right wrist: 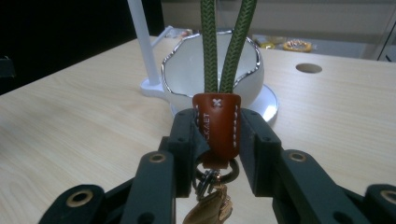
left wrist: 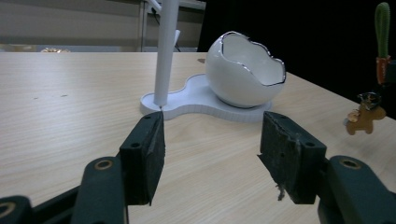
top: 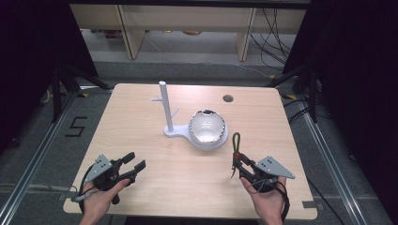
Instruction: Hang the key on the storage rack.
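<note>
A keyring is held up by the right gripper [top: 237, 161]; the left gripper [top: 134, 164] is held empty.

The right hand [top: 265, 194] is seen at the table's [top: 141, 122] 5 o'clock corner, its jaws closed on the brown leather tab [right wrist: 218, 123] of the keyring [top: 236, 152], whose green cord loop [right wrist: 227, 46] is raised toward 12 o'clock, a ring and charm hung below. The left hand [top: 98, 197] is placed at 7 o'clock, its jaws spread wide and angled toward 2 o'clock. A white stand [top: 168, 112] and egg-shaped bowl [top: 207, 126] are set at the table's centre.

Black tools [top: 133, 165], grey triangular plates [top: 100, 166]
</note>
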Demonstrator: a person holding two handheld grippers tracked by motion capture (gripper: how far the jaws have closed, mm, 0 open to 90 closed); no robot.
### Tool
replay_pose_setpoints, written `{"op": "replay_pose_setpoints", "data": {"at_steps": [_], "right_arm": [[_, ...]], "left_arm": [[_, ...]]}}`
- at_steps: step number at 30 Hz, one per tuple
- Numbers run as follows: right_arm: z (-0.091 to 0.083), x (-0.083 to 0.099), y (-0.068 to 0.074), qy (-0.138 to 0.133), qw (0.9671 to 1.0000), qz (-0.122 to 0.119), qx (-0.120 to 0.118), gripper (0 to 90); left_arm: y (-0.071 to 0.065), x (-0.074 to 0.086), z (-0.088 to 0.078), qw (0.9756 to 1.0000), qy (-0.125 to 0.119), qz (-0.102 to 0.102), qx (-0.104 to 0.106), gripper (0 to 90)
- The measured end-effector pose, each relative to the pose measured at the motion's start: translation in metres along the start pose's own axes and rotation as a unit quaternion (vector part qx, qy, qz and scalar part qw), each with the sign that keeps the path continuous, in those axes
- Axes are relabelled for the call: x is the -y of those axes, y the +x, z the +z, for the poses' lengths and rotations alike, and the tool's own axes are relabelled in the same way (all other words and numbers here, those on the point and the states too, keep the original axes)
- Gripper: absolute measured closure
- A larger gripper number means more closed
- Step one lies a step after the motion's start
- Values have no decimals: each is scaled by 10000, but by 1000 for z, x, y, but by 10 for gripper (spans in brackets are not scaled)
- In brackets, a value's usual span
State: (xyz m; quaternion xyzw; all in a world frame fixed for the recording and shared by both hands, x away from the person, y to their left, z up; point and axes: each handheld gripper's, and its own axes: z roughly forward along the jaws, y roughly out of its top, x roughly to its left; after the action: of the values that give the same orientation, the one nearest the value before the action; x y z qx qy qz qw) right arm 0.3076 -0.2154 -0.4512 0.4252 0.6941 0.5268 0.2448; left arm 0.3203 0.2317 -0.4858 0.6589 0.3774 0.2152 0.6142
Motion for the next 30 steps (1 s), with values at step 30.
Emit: {"op": "replay_pose_setpoints", "data": {"at_steps": [30], "right_arm": [[16, -13, 35, -488, 9979, -324, -260, 687]], "left_arm": [[-40, -50, 28, 9966, 6, -328, 757, 487]]}}
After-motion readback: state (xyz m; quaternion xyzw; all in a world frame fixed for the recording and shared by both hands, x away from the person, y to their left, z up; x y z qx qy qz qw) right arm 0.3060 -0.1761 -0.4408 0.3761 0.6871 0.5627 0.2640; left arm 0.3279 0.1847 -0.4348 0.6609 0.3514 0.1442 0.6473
